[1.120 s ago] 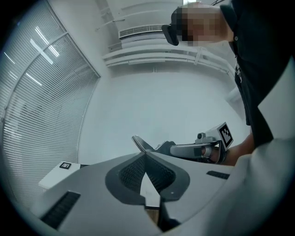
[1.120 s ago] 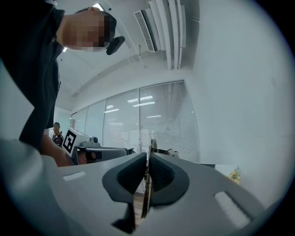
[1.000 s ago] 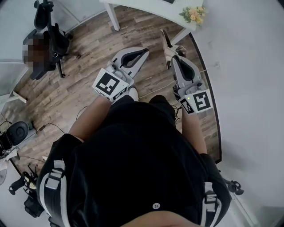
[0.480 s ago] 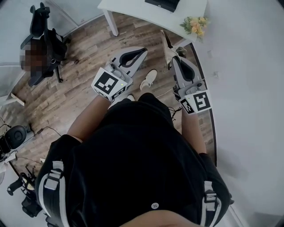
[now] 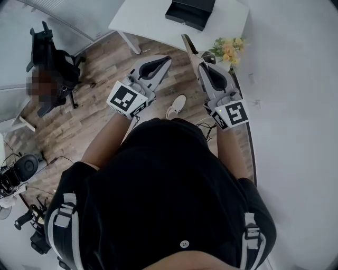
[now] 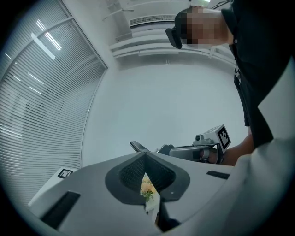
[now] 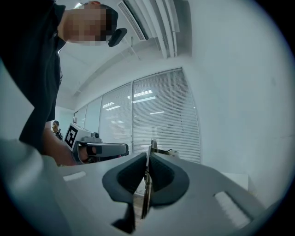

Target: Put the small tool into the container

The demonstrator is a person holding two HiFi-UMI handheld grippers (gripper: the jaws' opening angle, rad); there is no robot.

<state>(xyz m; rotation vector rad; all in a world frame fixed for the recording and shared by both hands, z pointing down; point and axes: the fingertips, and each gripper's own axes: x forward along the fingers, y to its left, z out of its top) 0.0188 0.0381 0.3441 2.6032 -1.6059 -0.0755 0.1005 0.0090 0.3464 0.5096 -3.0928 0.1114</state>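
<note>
A small tool (image 5: 188,46) is clamped in the closed jaws of the right hand-held gripper (image 5: 201,64), held above the floor and short of the black container (image 5: 191,12) on the white tabletop (image 5: 148,21). The left hand-held gripper (image 5: 167,59) is closed on nothing. Flowers (image 5: 228,48) are seen at the tabletop's corner. The container is cut off by the frame's top edge.

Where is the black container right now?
Head view, top centre: the black container sits on the white table, up-left of the yellow flowers.
</note>
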